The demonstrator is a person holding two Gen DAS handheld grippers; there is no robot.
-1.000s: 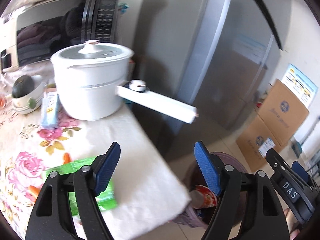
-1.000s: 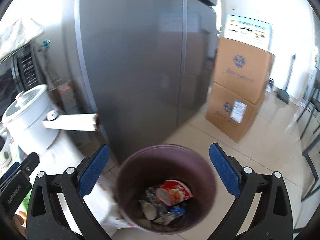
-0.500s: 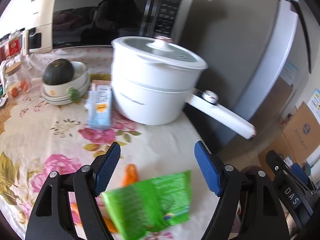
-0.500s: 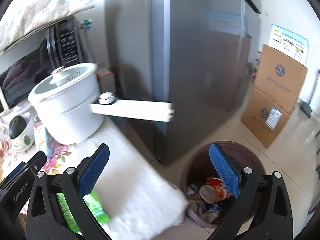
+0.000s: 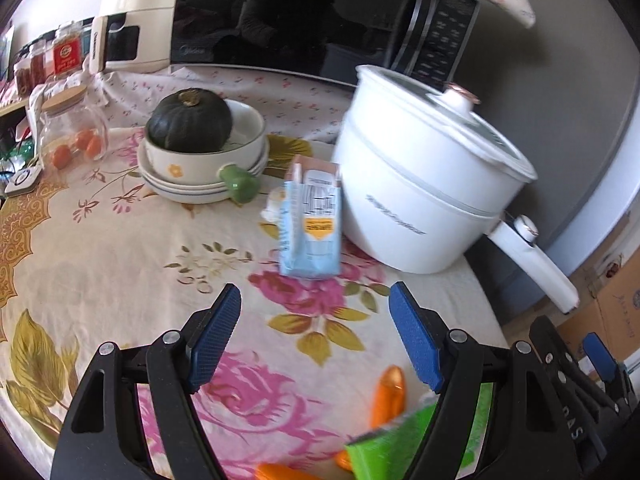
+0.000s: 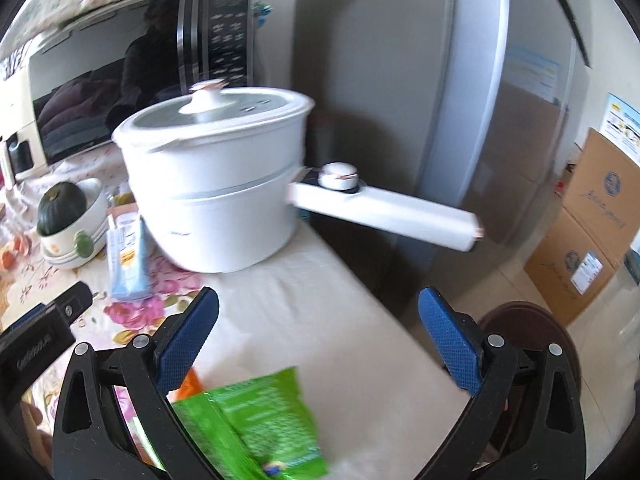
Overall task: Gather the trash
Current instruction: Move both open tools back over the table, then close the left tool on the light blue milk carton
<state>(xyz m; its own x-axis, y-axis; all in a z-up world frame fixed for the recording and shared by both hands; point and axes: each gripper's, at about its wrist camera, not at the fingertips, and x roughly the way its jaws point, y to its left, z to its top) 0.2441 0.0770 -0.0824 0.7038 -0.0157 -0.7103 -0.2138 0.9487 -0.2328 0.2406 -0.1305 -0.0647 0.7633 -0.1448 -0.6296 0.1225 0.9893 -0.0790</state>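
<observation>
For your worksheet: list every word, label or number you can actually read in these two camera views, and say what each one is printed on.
"DAS" (partly cut off): right gripper's body, left view.
Microwave door brand: too small.
Microwave keypad: too small.
Pot side: blurred.
Blue carton: blurred.
Red jar label: blurred.
Left gripper's body, right view: unclear.
Green packet: blurred.
Boxes and poster: unreadable.

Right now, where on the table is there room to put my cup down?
The widest bare patch is the flowered tablecloth in front of the stacked bowls and left of the blue carton. There is also plain cloth between the white pot and the green packet. Around the bowls, carton and pot it is crowded.
</observation>
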